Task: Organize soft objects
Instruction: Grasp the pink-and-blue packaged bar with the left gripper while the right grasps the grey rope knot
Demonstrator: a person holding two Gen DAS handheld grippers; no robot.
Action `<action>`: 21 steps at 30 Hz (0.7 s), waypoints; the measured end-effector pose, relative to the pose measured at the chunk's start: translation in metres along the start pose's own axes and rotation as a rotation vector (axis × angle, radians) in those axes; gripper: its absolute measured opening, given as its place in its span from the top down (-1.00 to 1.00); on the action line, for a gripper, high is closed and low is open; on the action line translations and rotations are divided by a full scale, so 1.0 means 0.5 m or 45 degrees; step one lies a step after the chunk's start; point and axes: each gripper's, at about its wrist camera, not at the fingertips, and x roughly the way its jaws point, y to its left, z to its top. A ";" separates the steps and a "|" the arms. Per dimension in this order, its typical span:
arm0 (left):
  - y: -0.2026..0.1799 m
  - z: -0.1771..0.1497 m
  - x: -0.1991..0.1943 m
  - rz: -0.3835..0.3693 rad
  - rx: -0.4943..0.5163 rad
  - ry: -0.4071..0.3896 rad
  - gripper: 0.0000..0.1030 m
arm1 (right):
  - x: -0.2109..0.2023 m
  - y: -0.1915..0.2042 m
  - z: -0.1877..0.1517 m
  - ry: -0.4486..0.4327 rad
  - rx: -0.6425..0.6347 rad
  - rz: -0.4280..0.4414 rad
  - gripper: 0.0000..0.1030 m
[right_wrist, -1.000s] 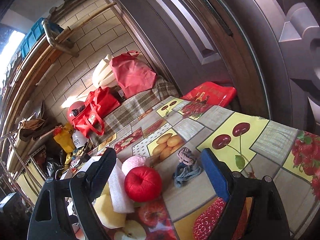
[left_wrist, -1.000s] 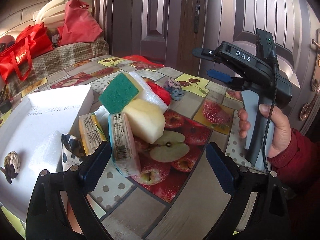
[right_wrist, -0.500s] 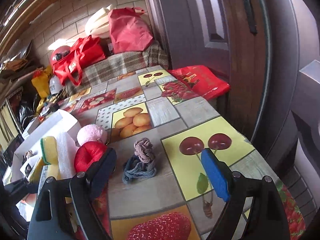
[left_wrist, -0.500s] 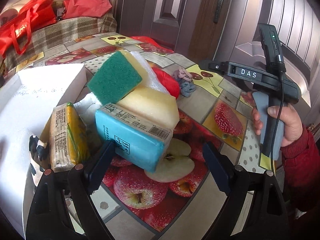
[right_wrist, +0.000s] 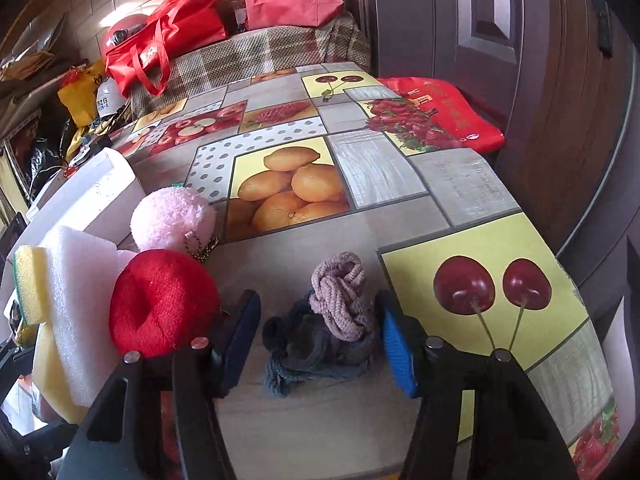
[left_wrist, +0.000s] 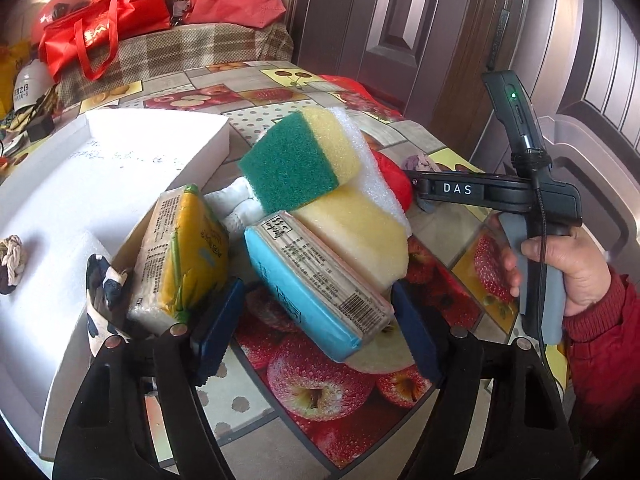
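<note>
In the left wrist view my left gripper (left_wrist: 316,328) is closing, and the near end of a blue tissue pack (left_wrist: 316,280) lies between its pads without being visibly squeezed. A yellow tissue pack (left_wrist: 188,256), a green-and-yellow sponge (left_wrist: 296,160), a big yellow sponge (left_wrist: 360,232) and white foam (left_wrist: 372,168) are piled around it. My right gripper (right_wrist: 318,340) is also closing, its pads either side of a knotted purple and blue-grey cloth bundle (right_wrist: 336,312) on the tablecloth. Left of it sit a red plush (right_wrist: 160,304) and a pink plush ball (right_wrist: 172,220).
A white foam tray (left_wrist: 100,184) on the left holds a knotted rope (left_wrist: 12,256); a cow-patterned piece (left_wrist: 104,288) sits at its edge. A hand (left_wrist: 576,264) holds the right gripper. Red bags (right_wrist: 160,48) crowd a plaid bench behind the table. A door (right_wrist: 480,20) stands right.
Both grippers came down and closer to the table. The left one's jaws narrowed around the blue pack. The right one swung onto the knotted cloth and its jaws narrowed.
</note>
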 end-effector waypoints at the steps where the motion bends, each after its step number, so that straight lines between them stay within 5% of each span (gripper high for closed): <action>1: 0.006 -0.002 0.000 -0.005 -0.010 0.011 -0.26 | -0.003 -0.002 -0.001 -0.006 0.003 0.007 -0.12; 5: 0.019 -0.006 -0.001 -0.006 -0.029 0.033 0.05 | -0.002 0.005 0.002 -0.005 -0.006 0.025 0.11; 7: 0.020 -0.006 -0.003 -0.006 -0.031 0.025 0.25 | -0.002 0.005 0.002 -0.006 -0.007 0.043 0.43; 10: 0.013 -0.003 0.007 0.001 -0.006 0.044 0.30 | -0.004 0.001 0.002 -0.012 0.010 0.070 0.57; 16: 0.007 0.000 -0.007 -0.009 0.020 -0.025 0.50 | -0.029 -0.012 -0.005 -0.085 0.065 0.107 0.67; 21: -0.013 -0.014 -0.062 -0.013 0.101 -0.190 0.49 | -0.108 -0.021 -0.033 -0.323 0.127 0.132 0.67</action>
